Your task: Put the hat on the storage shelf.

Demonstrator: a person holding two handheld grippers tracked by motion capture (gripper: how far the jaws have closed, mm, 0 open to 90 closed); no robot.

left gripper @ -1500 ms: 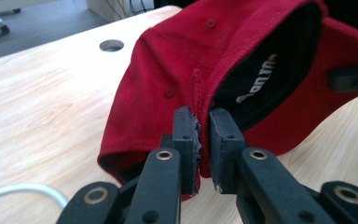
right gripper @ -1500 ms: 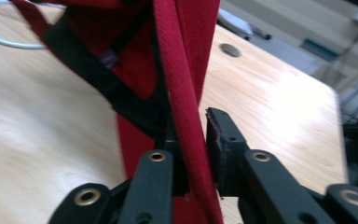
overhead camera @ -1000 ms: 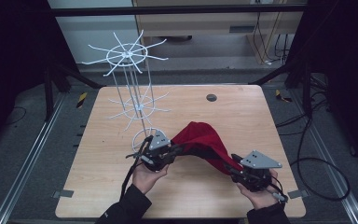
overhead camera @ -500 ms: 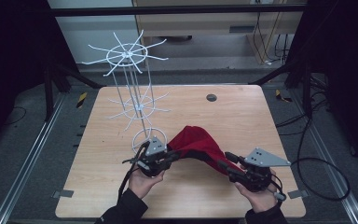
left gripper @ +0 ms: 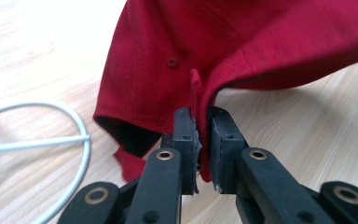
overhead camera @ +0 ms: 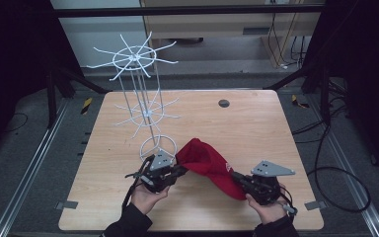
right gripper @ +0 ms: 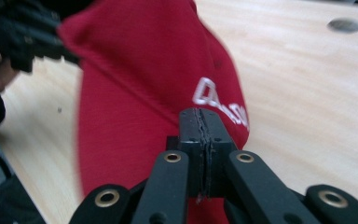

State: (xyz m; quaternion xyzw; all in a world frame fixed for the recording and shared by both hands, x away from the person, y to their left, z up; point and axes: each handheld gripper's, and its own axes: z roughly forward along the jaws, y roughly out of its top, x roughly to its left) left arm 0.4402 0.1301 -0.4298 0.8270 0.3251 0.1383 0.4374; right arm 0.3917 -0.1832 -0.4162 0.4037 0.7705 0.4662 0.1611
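Cap (overhead camera: 205, 158) – lowered toward table (overhead camera: 256, 123), nearer person | left gripper (left gripper: 200, 135) clamped on cap edge | right gripper (right gripper: 200, 128) pinching brim – placement likely.

Black two-jaw left gripper (overhead camera: 177, 170) and right gripper (overhead camera: 238, 178) show brass-ringed screws, grey three-cornered plates, black cables; dark sleeves (overhead camera: 128, 224).

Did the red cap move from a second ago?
Yes. The red cap sank lower and nearer the person, away from the fixed white wire rack.

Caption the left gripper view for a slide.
Left gripper pinching the red cap's edge above the wooden table, white wire rack base alongside.
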